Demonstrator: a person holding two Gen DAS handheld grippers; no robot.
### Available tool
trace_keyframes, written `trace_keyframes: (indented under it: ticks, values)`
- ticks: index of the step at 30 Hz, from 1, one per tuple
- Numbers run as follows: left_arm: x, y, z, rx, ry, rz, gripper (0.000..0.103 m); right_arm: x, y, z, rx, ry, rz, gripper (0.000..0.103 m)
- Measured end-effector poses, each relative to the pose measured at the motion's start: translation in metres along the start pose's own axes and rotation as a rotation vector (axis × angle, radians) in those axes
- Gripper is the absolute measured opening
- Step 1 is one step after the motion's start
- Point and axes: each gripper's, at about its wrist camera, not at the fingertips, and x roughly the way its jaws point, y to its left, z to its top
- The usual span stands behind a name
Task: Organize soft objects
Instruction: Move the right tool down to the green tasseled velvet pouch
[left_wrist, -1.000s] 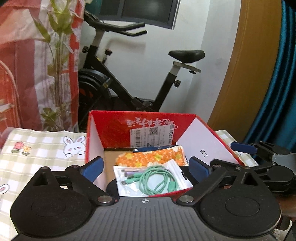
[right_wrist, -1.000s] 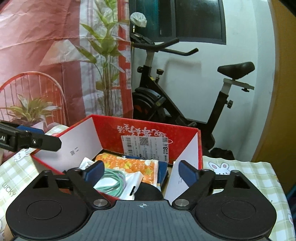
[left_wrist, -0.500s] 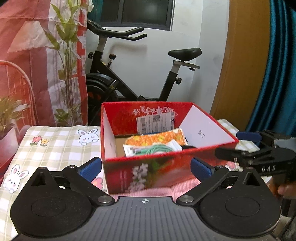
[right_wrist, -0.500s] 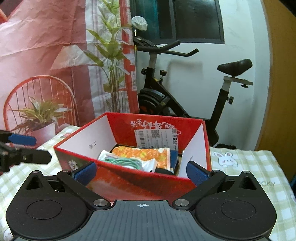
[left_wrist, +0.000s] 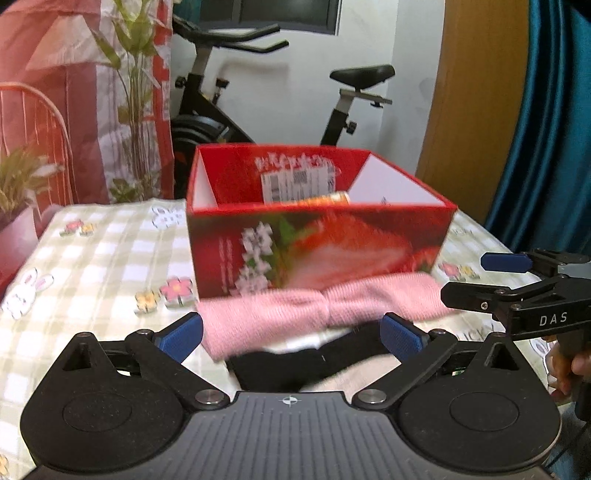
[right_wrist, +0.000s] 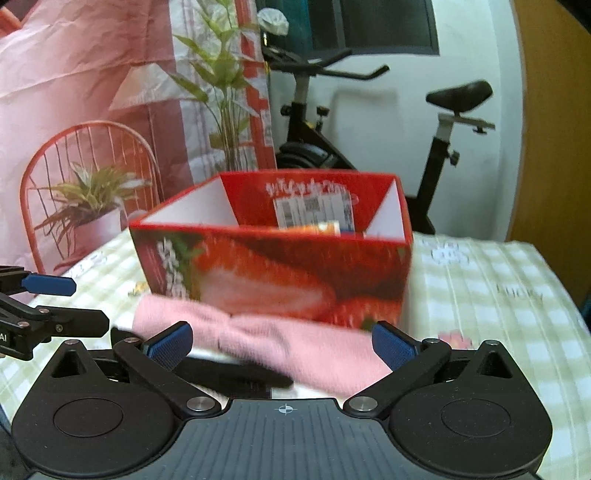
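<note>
A red strawberry-print box (left_wrist: 317, 243) (right_wrist: 273, 273) stands on the checked tablecloth; an orange flowered item (left_wrist: 325, 200) peeks over its rim. In front of it lies a pink knitted headband (left_wrist: 321, 310) (right_wrist: 295, 343), with a black soft item (left_wrist: 295, 365) (right_wrist: 236, 376) below it. My left gripper (left_wrist: 291, 338) is open just short of the pink headband, nothing between its fingers. My right gripper (right_wrist: 282, 343) is open too, over the same headband. Each gripper shows in the other's view, at the right (left_wrist: 517, 288) and at the left (right_wrist: 48, 306).
The tablecloth (left_wrist: 92, 266) (right_wrist: 498, 295) has bunny and flower prints. Behind the table stand an exercise bike (left_wrist: 229, 96) (right_wrist: 369, 122), a potted plant on a red wire chair (right_wrist: 85, 192), a tall plant and a pink backdrop. A hand (left_wrist: 565, 373) grips the right tool.
Both grippers have drawn back from over the box and sunk lower. The box's inside is now mostly hidden, and the pink headband and black item have come into view.
</note>
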Motion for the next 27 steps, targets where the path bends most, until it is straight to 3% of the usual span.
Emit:
trace_keyframes:
  ticks: [12,18,27]
  values:
    - [0.005,-0.005,-0.031,-0.013,0.057,-0.028,0.103,-0.025,-0.005,-0.043,0.002,0.042,-0.066,0.103]
    - [0.005,-0.007,-0.037,-0.015,0.066,-0.039,0.103,-0.027,-0.007,-0.053,-0.025,0.104,-0.115,0.103]
    - [0.011,-0.005,-0.042,-0.036,0.090,-0.053,0.103,-0.025,0.001,-0.061,-0.095,0.180,-0.080,0.102]
